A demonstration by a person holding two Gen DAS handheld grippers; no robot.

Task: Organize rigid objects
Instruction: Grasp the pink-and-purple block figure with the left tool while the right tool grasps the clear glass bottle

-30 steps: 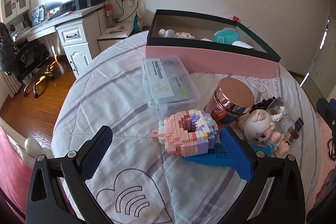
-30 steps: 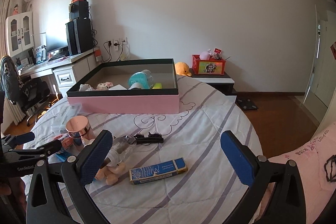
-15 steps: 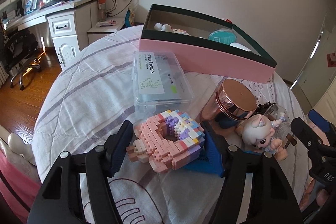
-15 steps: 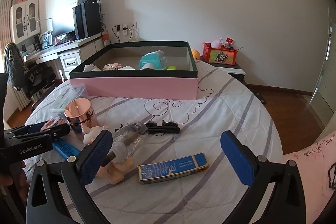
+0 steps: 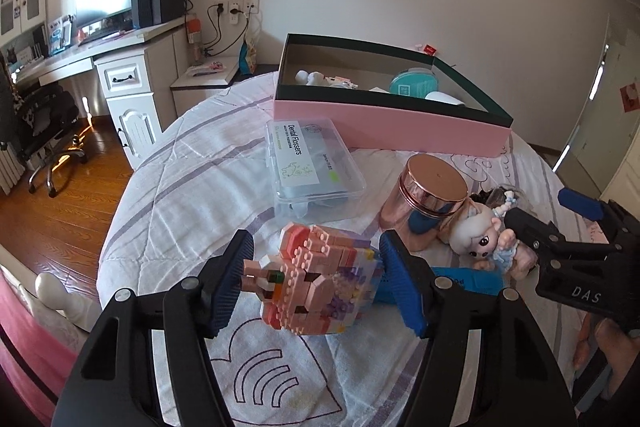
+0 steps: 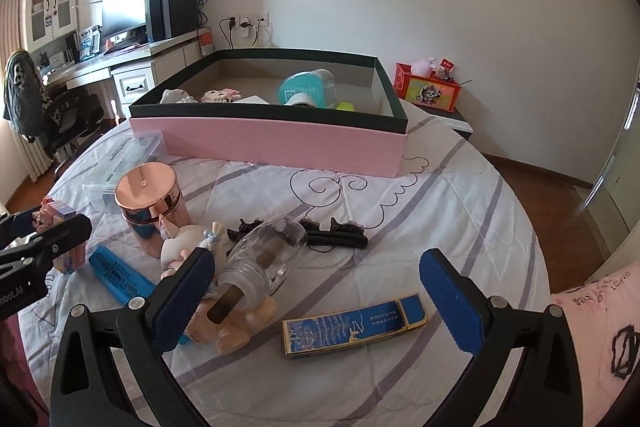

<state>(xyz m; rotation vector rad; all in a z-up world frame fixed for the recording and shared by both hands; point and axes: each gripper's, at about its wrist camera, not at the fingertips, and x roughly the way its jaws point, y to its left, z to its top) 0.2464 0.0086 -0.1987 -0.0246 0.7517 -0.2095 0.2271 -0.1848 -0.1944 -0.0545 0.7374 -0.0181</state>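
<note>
Left gripper (image 5: 316,277): pinches the pink brick figure (image 5: 316,283) between its two blue pads, one pad against each side; the figure looks tilted, and I cannot tell whether it is clear of the quilt.
Right gripper (image 6: 316,301): jaws spread wide and empty, low over the clutter, with the clear bottle (image 6: 260,259) just beside its left pad and the blue carton (image 6: 354,329) between the pads.
Step in hand: judged to be carrying the brick figure to the pink box (image 5: 384,125).
Doing it well: the bricks could snap apart, so a steady squeeze seems wiser than a harder one; a lift high enough to clear the dental flosser case (image 5: 314,167) and the copper-lidded jar (image 5: 426,193), then over the dark rim and down onto a bare patch of the box floor.
Watch for: the other gripper close by on the right, near the doll (image 5: 484,237).
Box contents: a teal round item and some small white and pink things already lie inside.
Surface: a round bed with a white quilt (image 6: 420,219) striped in lilac and printed with dark line drawings; soft, so things may tip.
Room: wooden floor, a white desk with a monitor and speakers at the left, an office chair, sockets on a plain wall, a red box on a side table.
</note>
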